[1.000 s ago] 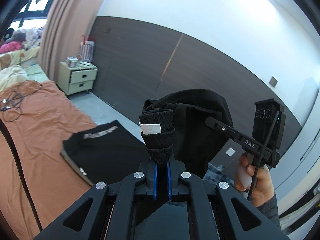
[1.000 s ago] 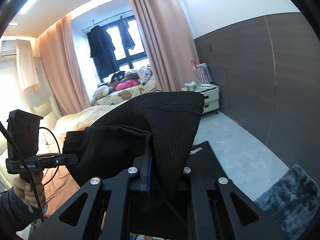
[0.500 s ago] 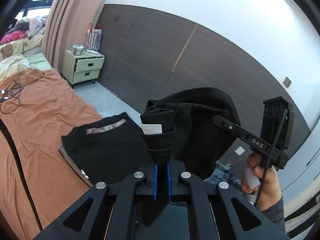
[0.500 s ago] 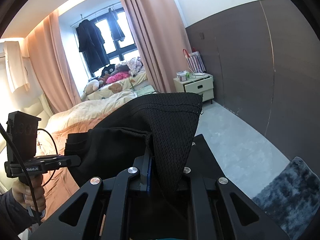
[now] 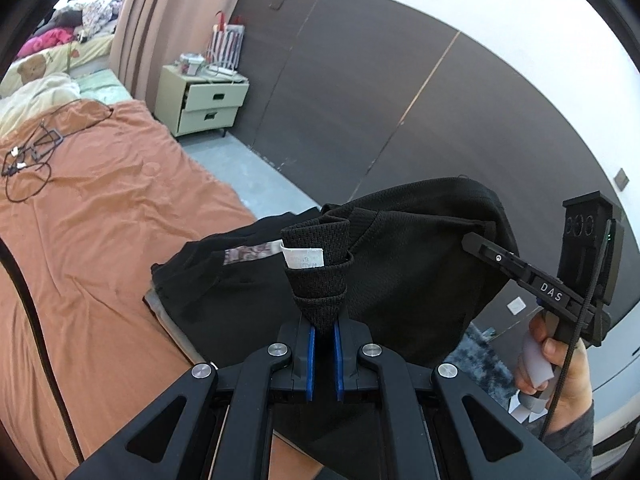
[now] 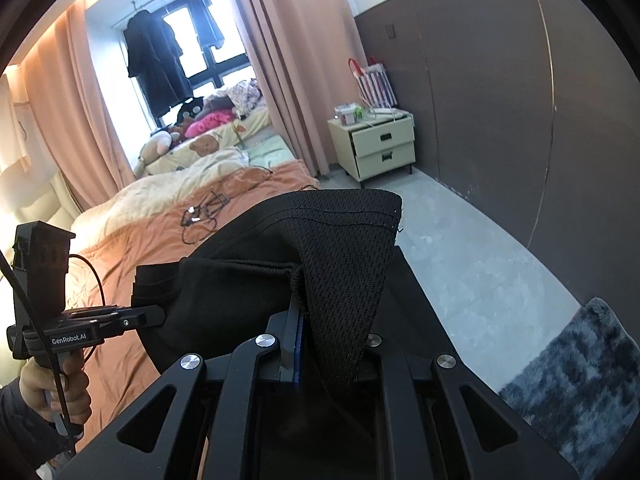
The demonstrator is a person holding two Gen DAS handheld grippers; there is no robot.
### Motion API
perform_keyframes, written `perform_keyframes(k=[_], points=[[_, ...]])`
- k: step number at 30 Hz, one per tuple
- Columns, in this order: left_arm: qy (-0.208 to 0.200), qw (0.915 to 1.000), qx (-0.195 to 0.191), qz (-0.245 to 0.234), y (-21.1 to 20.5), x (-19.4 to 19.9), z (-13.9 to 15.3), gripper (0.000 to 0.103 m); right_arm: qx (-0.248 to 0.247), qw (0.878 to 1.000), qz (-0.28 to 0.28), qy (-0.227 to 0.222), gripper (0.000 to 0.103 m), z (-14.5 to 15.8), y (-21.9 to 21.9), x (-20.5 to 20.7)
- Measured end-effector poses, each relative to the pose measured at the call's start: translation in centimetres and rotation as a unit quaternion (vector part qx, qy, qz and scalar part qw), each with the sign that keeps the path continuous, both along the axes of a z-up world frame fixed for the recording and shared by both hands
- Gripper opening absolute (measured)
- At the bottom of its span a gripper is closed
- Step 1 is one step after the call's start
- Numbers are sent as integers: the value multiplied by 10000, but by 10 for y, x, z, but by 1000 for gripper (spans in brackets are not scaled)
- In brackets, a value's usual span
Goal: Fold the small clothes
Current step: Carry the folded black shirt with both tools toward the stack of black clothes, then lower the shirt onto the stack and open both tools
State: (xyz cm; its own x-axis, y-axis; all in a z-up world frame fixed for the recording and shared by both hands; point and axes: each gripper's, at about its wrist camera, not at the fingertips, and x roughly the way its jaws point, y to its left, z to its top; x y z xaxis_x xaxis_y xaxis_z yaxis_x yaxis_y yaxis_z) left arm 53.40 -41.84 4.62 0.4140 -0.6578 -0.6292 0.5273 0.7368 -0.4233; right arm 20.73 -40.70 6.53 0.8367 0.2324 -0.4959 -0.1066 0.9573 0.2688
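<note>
Both hand-held grippers were clamped on one black mesh garment [image 5: 404, 264], holding it in the air over the near edge of the bed. Left hand-held gripper [image 5: 323, 334] had its blue-lined jaws pinched on a bunched, pleated fold of the cloth, with a small white label [image 5: 303, 258] showing just above the pinch. Right hand-held gripper [image 6: 310, 354] had its jaws closed on a hemmed corner of the same garment, which stood up from the jaws in a broad wedge and hid one jaw entirely. From each camera the other tool showed at the far side of the cloth, its fingers reaching into the fabric; the right hand [image 5: 554, 368] and the left hand [image 6: 54, 386] each gripped a handle with a cable running down from it.

Below the hanging garment, a second black piece [image 5: 224, 276] with a patterned band lay flat on the orange bedspread [image 5: 100, 232] near the bed's right edge, seemingly on top of a thin grey layer, though the view there was poor. A tangle of dark cables [image 5: 32, 152] lay farther up the bed. Beyond the bed's edge stood a cream two-drawer nightstand [image 5: 204, 104] against the dark panelled wall [image 5: 360, 92], and a grey shaggy rug [image 6: 576, 376] lay on the floor.
</note>
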Motion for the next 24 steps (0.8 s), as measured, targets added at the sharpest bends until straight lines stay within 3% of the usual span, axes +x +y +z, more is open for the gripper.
perform_keyframes(k=[14, 16, 18, 20, 24], points=[[250, 9982, 412, 367, 10, 54, -65, 8, -270, 9980, -100, 558, 10, -10, -6, 39], [214, 9970, 580, 471, 13, 60, -73, 13, -380, 9943, -419, 905, 20, -16, -7, 54], [185, 9942, 851, 629, 16, 65, -79, 26, -463, 9921, -631, 982, 56, -16, -12, 54], [178, 9914, 975, 860, 24, 69, -85, 44, -538, 9919, -799, 828, 60, -9, -21, 46], [115, 9917, 897, 918, 35, 73, -87, 45, -397, 9903, -1051, 819, 60, -2, -47, 28]])
